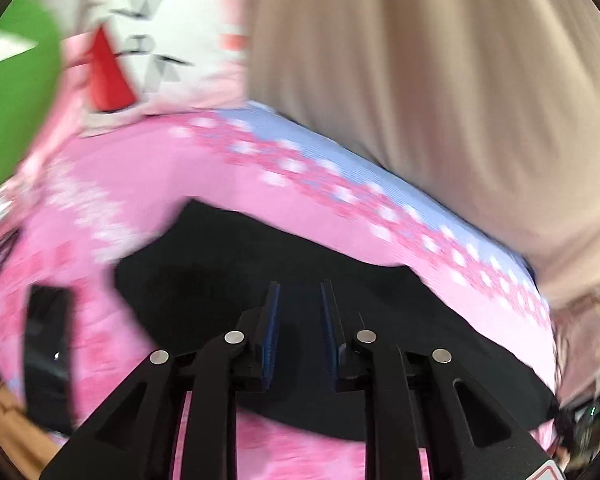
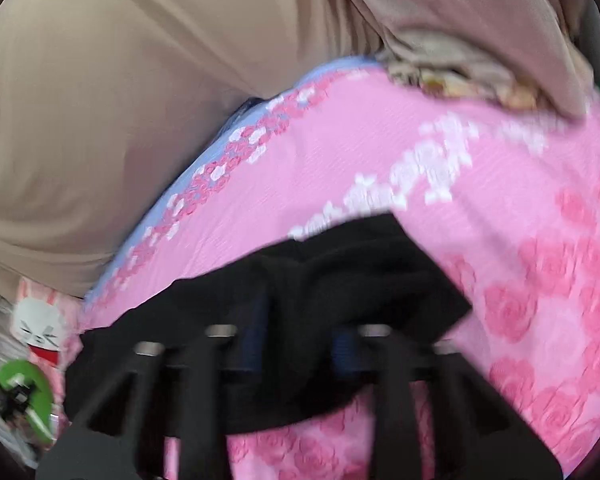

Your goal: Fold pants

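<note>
The black pants [image 1: 228,264] lie on a pink flowered bedspread [image 1: 148,168]. My left gripper [image 1: 299,300] hovers just above the pants with its blue-padded jaws a small gap apart and nothing between them. In the right wrist view the pants [image 2: 340,264] are bunched and folded over under my right gripper [image 2: 300,344]. That view is blurred; its jaws stand apart, and whether cloth sits between them is not clear.
A person in beige clothes [image 1: 420,80] sits at the bed's far edge, also in the right wrist view [image 2: 100,100]. A white cartoon pillow [image 1: 152,48] and a green object [image 1: 16,92] lie at the left. A black flat object [image 1: 46,356] lies on the bedspread.
</note>
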Demonstrator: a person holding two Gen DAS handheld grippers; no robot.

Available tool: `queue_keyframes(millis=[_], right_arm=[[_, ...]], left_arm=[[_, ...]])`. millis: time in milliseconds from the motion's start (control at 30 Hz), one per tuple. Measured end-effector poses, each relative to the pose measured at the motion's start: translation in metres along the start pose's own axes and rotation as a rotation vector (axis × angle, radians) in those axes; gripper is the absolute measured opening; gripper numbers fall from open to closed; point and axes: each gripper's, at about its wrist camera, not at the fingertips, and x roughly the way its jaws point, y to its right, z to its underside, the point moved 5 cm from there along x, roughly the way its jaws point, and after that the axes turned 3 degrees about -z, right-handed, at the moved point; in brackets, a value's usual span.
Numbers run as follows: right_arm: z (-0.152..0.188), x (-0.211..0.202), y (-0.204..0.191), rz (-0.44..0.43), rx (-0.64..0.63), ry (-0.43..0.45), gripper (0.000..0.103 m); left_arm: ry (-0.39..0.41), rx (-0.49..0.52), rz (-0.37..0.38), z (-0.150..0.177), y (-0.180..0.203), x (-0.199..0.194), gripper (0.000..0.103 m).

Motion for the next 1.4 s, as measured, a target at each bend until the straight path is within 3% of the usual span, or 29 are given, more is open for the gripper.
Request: queue_keyframes(millis=[100,167,233,267,333,400,433,600,667,733,767,800,833,900,967,1033,1067,1100,1167,1267,1400], right_arm=[[-0.013,-0.051,-0.045,-0.067,-0.216,0.209,0.013],[-0.006,-0.038,-0.034,0.028,-0.28,0.149,0.014],[0.017,0.005,0.011,0.173,-0.253,-0.072,0.014],[0.028,0.016,0.025,0.197,-0.237,-0.143,0.016],[0.031,0.006,0.029,0.163,-0.206,-0.113,0.019],[0.024,-0.011,0.028,0.179,-0.195,-0.045,0.047],[0.021,-0.017,0.029,0.183,-0.189,-0.035,0.052],[0.006,-0.022,0.044,0.048,-0.055,-0.026,0.059],[0.002,-0.009,0.054,-0.036,0.029,-0.096,0.061],[0.008,0.011,0.07,-0.062,0.139,-0.195,0.061],[0.009,0.017,0.072,-0.058,0.15,-0.212,0.042],[0.006,0.018,0.066,-0.048,0.118,-0.199,0.013],[0.0,0.014,0.055,-0.056,0.073,-0.162,0.009],[-0.022,-0.019,0.016,-0.096,-0.085,0.026,0.007],[-0.028,-0.033,0.002,-0.071,-0.19,0.11,0.007],[-0.018,-0.005,0.032,0.139,-0.226,0.01,0.009],[-0.005,0.015,0.064,0.289,-0.203,-0.091,0.01],[0.002,0.021,0.083,0.347,-0.152,-0.145,0.007],[-0.009,-0.009,0.089,0.277,-0.053,-0.047,0.013],[-0.019,-0.043,0.085,0.278,-0.05,0.031,0.013],[-0.012,-0.043,0.054,0.215,-0.117,0.003,0.015]], left_arm=[[-0.075,0.056,0.031,0.009,0.043,0.039,0.017],[-0.13,0.084,0.026,0.021,0.064,0.07,0.018],[-0.187,0.1,0.018,0.034,0.077,0.1,0.018],[-0.209,0.097,0.0,0.039,0.08,0.114,0.018],[-0.248,0.095,-0.031,0.049,0.083,0.133,0.018],[-0.256,0.092,-0.044,0.052,0.082,0.141,0.018],[-0.253,0.091,-0.047,0.053,0.08,0.143,0.018],[-0.247,0.084,-0.044,0.049,0.08,0.147,0.018],[-0.248,0.075,-0.04,0.045,0.081,0.15,0.018],[-0.258,0.065,-0.027,0.04,0.083,0.156,0.018],[-0.265,0.06,-0.024,0.039,0.083,0.159,0.018],[-0.272,0.056,-0.027,0.037,0.083,0.163,0.018],[-0.272,0.054,-0.035,0.035,0.083,0.167,0.018],[-0.262,0.058,-0.053,0.032,0.085,0.17,0.018],[-0.254,0.07,-0.071,0.031,0.087,0.172,0.018],[-0.24,0.088,-0.091,0.032,0.089,0.174,0.018],[-0.234,0.099,-0.098,0.032,0.09,0.175,0.019],[-0.227,0.11,-0.103,0.033,0.091,0.175,0.021],[-0.224,0.125,-0.104,0.033,0.093,0.175,0.024],[-0.22,0.137,-0.099,0.033,0.095,0.176,0.031],[-0.2,0.167,-0.088,0.035,0.099,0.176,0.036]])
